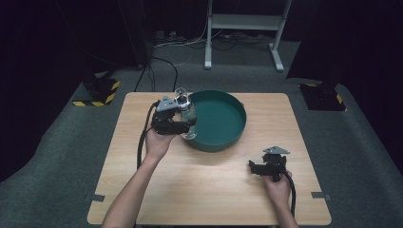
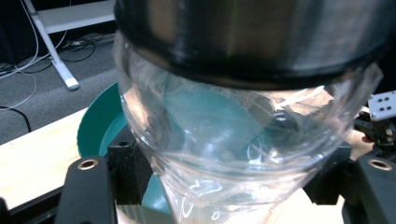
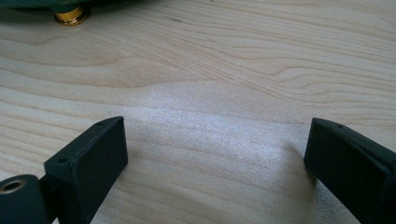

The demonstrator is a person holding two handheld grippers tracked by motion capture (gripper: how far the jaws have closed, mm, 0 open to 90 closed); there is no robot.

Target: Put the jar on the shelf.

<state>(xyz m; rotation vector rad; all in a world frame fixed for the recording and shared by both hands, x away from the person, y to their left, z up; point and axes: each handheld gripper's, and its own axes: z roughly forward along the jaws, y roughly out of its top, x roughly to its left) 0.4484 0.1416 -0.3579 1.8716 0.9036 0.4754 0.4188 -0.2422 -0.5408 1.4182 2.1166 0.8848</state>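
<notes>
Clear glass jar with metal lid (image 1: 185, 116), clamped by the left hand-held gripper (image 1: 178, 124) at the round green basin's (image 1: 228, 137) nine o'clock rim, likely for placing inside; right hand-held gripper (image 1: 261, 167) rests open on the wooden surface (image 1: 209, 185).

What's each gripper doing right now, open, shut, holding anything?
Left gripper: shut on the clear glass jar, held at the rim of the green tub.
Right gripper: open, fingers apart over bare table, holding nothing.

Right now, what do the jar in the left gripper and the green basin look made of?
Jar: clear, glossy, glass or hard plastic; the basin shows through it. Its cap: brushed metal, by its sheen. Green basin: matte, probably plastic.
</notes>
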